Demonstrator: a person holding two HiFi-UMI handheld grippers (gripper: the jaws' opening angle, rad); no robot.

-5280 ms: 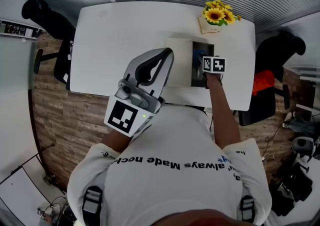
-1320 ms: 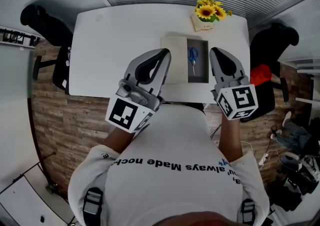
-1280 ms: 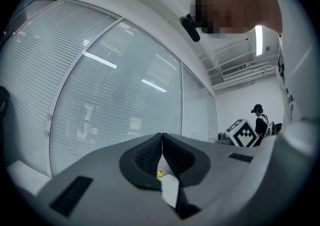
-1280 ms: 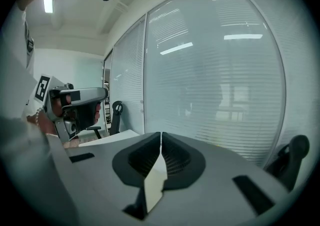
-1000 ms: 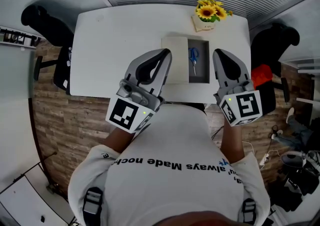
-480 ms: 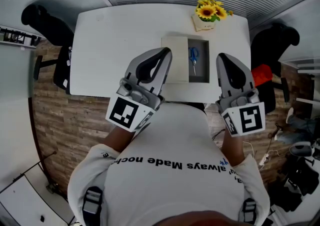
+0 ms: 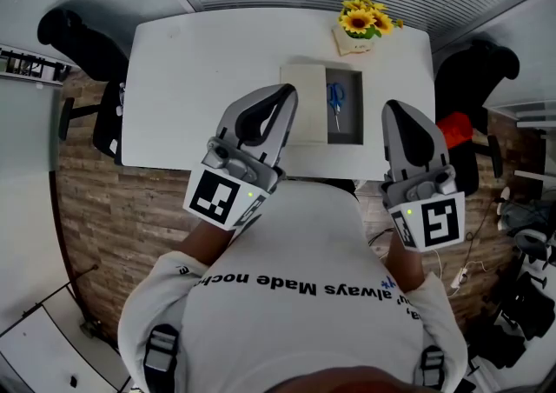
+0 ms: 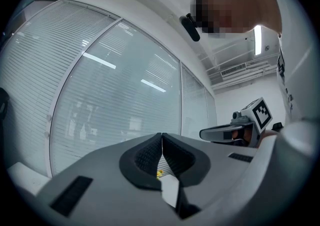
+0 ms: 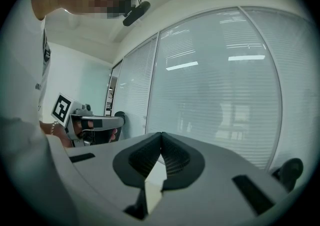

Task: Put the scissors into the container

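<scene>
Blue-handled scissors (image 7: 334, 101) lie inside the grey well of the beige container (image 7: 304, 109) on the white table (image 7: 208, 61). Both grippers hover near the person's chest, off the table's near edge and apart from the container. My left gripper (image 7: 291, 92) is shut and empty, its tip just left of the container in the head view. My right gripper (image 7: 393, 108) is shut and empty, to the right of the container. In the left gripper view the jaws (image 8: 161, 136) meet against window blinds. In the right gripper view the closed gripper (image 9: 161, 135) also points at the blinds.
A pot of sunflowers (image 7: 365, 21) stands behind the container at the table's far edge. Black chairs sit at the left (image 7: 74, 35) and right (image 7: 473, 69) ends of the table, with a red item (image 7: 452, 132) on the right one. Wood flooring lies below.
My right gripper has left the container, where it was several seconds ago, and drawn back toward the person and to the right. The scissors stay in the container. The left gripper has not moved.
</scene>
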